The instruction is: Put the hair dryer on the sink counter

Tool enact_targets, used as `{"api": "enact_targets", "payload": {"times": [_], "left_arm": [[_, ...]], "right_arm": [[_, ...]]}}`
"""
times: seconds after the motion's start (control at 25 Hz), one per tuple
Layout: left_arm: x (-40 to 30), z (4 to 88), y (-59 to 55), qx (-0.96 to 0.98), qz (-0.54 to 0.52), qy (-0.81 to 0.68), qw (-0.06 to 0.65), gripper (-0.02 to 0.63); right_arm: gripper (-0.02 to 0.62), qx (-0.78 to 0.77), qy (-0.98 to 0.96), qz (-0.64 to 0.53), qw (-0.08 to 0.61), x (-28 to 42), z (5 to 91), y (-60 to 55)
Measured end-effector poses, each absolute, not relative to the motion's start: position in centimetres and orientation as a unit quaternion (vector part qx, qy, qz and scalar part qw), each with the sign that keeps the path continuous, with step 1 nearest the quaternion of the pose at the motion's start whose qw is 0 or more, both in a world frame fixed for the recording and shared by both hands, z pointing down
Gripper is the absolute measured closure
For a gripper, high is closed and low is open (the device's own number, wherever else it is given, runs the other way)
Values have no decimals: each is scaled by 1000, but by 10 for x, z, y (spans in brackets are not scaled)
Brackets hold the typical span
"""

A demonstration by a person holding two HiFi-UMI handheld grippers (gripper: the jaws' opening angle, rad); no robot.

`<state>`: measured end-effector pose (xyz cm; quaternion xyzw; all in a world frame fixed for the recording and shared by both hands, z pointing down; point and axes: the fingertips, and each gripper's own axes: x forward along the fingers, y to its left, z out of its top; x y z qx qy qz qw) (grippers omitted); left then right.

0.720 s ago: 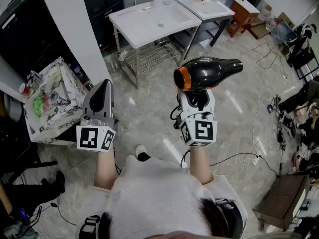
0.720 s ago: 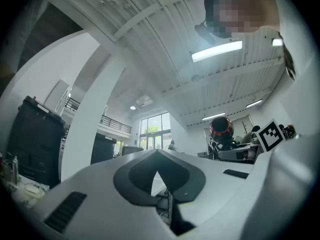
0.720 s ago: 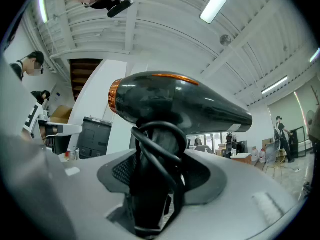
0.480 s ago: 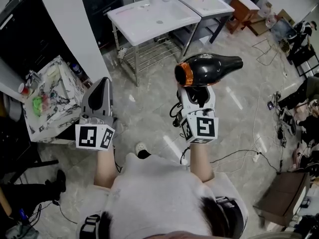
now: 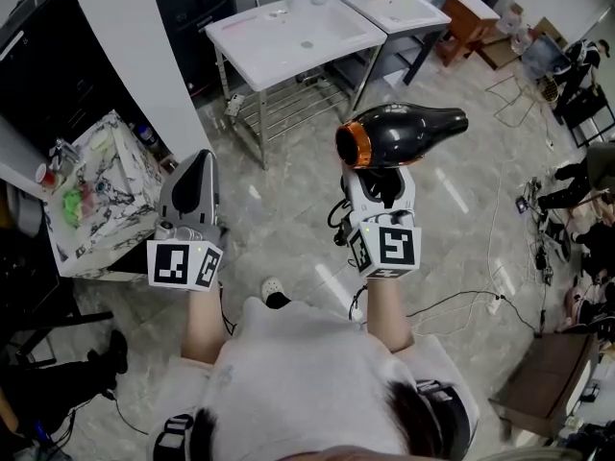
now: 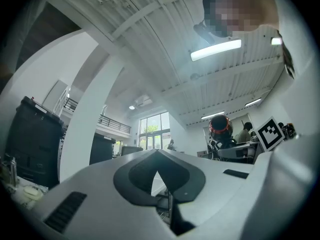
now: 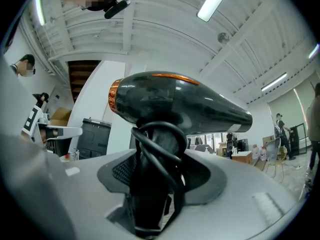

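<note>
Forearms reach forward over the grey marbled floor [image 5: 288, 229], one tool on each. The left tool [image 6: 161, 174] has its jaws pressed together with nothing between them, so it is idle. The right tool [image 7: 152, 184] is clamped on the handle of the glossy black hair dryer with the orange rear ring [image 5: 399, 134]. It holds the dryer upright in the air, with the barrel lying crosswise above the jaws. The black power cord [image 7: 160, 149] is looped round the handle inside the grip. Farther off stands the white sink bench on its metal frame [image 5: 274, 60], well apart from the dryer, so the carry is not yet done.

Likely trouble: the bulky barrel sits above a narrow grip, so a quick swing could pivot it in the jaws. The cord loops may also slip loose and snag. On arrival, the flat rim round the basin looks slim — set down carelessly, the dryer could slide into the basin or off the edge
</note>
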<state>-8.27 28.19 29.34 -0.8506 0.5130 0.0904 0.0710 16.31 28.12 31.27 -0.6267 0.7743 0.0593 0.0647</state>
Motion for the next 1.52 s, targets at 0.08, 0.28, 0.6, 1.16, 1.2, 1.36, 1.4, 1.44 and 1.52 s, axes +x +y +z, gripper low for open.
{"api": "enact_targets", "payload": {"times": [0.08, 0.28, 0.6, 1.16, 1.2, 1.36, 1.4, 1.44, 1.52], "left_arm": [[-85, 294, 278, -850, 89, 514, 73, 604], [-96, 293, 268, -847, 84, 519, 79, 604], [-112, 302, 248, -851, 80, 514, 76, 604], [-120, 310, 192, -847, 75, 520, 77, 604], [-120, 309, 184, -846, 75, 522, 78, 604], [-119, 305, 144, -843, 78, 526, 82, 604], [-118, 304, 133, -842, 78, 527, 83, 604], [-116, 302, 122, -842, 78, 528, 83, 604], [-111, 299, 101, -840, 79, 530, 84, 604]], "right_arm": [[331, -626, 775, 58, 66, 161, 313, 278], [331, -627, 774, 61, 66, 152, 313, 268], [331, -633, 768, 65, 69, 135, 316, 254], [331, -622, 778, 59, 71, 127, 326, 192], [331, -620, 779, 59, 71, 127, 326, 183], [333, -612, 785, 61, 70, 126, 323, 139], [333, -610, 787, 62, 69, 126, 323, 127], [333, -608, 789, 63, 67, 127, 322, 116], [333, -604, 792, 66, 64, 129, 319, 92]]}}
